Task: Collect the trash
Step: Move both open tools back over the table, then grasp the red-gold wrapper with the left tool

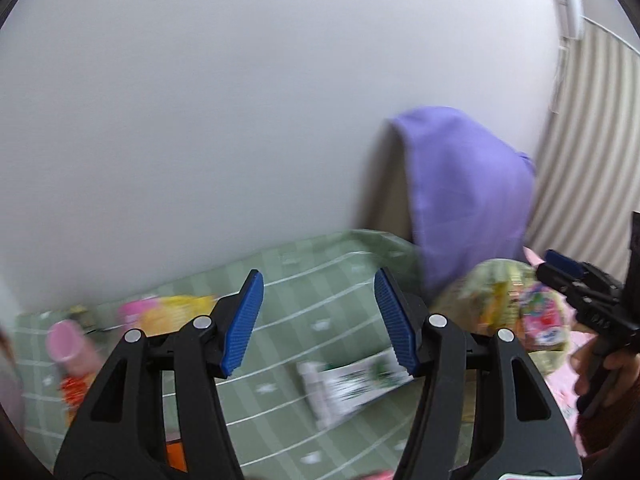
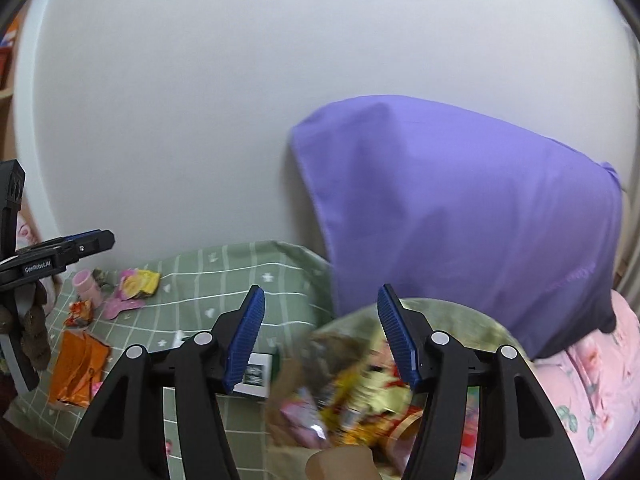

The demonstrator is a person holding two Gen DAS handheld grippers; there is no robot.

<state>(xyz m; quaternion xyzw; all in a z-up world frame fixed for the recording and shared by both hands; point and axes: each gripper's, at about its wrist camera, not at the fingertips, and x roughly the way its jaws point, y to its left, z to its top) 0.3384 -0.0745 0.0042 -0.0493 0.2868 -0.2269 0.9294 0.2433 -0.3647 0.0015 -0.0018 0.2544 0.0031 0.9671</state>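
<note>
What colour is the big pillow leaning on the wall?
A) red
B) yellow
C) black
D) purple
D: the pillow propped against the white wall at the head of the bed is plainly purple in both wrist views.
</note>
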